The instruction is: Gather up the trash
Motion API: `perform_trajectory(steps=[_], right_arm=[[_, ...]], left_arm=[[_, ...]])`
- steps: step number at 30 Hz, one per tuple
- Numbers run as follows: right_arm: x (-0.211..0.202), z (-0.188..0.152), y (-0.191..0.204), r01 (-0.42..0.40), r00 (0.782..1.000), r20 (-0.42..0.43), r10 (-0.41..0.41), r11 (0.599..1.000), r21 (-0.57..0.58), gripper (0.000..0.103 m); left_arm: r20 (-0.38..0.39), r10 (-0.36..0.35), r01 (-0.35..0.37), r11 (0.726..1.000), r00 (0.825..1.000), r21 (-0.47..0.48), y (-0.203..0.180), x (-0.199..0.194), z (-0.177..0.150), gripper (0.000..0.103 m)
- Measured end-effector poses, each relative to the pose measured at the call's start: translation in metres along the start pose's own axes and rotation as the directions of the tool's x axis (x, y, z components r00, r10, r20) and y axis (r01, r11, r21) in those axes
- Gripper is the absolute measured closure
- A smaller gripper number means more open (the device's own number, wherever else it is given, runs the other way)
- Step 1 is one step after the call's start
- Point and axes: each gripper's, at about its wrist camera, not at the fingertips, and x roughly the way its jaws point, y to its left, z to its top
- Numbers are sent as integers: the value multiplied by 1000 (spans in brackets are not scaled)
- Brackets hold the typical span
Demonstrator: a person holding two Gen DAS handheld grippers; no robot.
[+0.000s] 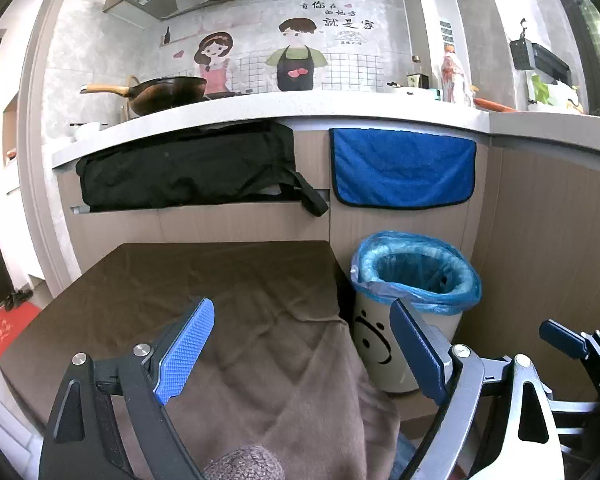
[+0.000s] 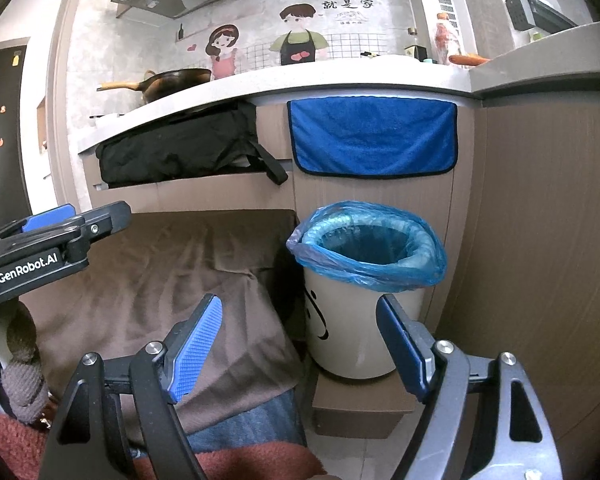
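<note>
Left gripper (image 1: 304,350) and right gripper (image 2: 298,348) are shown spread wide, nothing grasped; the blue-lined white plastic bin (image 2: 364,280) is partly masked by fingers, its interior dark.

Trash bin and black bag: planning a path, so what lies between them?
In both wrist views, only bare cabinet front lies between the black bag and the trash bin, plus the brown-covered table's far corner just left of the bin.

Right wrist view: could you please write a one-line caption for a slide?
Open right claw faces a bin with a blue liner, beside a brown cloth, below the counter.
</note>
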Motion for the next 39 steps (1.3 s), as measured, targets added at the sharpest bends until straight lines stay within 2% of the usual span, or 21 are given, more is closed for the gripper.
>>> perform_trajectory(steps=[39], right_arm=[[-11,2,-5,19,1000,13,-19,1000,12,26]], left_arm=[[1,14,-14,1000,1000,-5,-9,-1,1,14]])
